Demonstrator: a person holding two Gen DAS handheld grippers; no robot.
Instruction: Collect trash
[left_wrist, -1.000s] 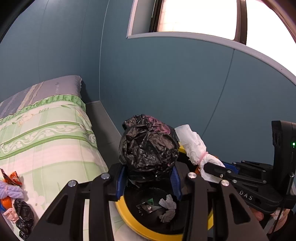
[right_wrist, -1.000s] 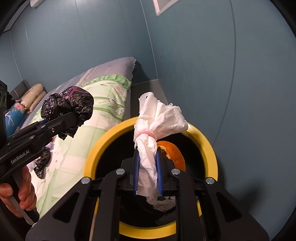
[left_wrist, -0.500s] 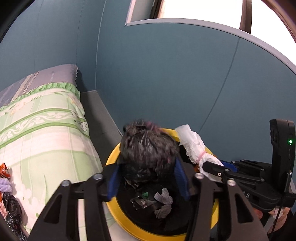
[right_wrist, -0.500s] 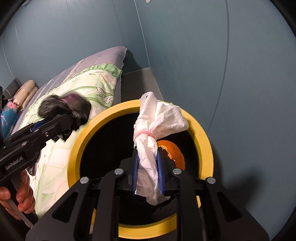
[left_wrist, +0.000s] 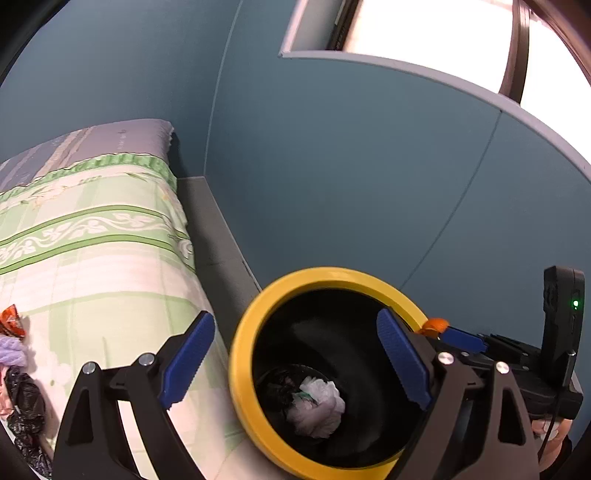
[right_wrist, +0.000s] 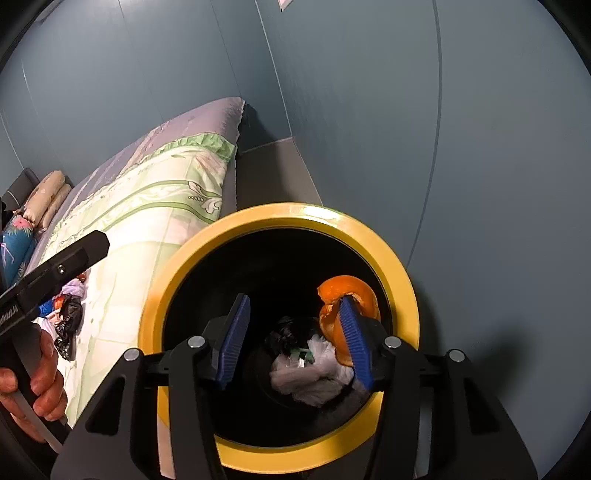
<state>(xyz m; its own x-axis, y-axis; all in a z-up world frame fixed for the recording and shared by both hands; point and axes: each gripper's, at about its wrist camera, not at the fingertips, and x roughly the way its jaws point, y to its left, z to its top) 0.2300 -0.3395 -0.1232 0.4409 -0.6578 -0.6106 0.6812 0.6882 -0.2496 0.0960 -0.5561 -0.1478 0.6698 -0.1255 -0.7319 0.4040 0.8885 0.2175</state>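
The white tissue bundle (right_wrist: 314, 373) lies at the bottom of the yellow-rimmed trash bin (right_wrist: 236, 229), touching the crumpled black plastic bag (right_wrist: 286, 330) that rests just beside it; in the left wrist view the same white bundle (left_wrist: 317, 404) and black bag (left_wrist: 279, 386) sit together on the bin's dark floor, inside the yellow rim (left_wrist: 240, 354).

The left gripper (left_wrist: 295, 362) hangs over the bin with its blue pads spread wide, one over the bedspread and one over the bin's mouth, nothing between them; its jaws have just been opening. The right gripper (right_wrist: 293, 341) stands about half open above the bin, its jaws also just opened, with no item between the pads. A piece of orange peel (right_wrist: 349, 295) clings to the outer side of its right pad.

A second ago the left gripper clamped the black bag and the right one pinched the tissue bundle above the bin; both have since dropped in.

Outward, the green-patterned bedspread (left_wrist: 96, 258) runs beside the bin, with more scraps (left_wrist: 18, 373) lying at its near edge. A hand (right_wrist: 37, 387) grips the left tool's handle.
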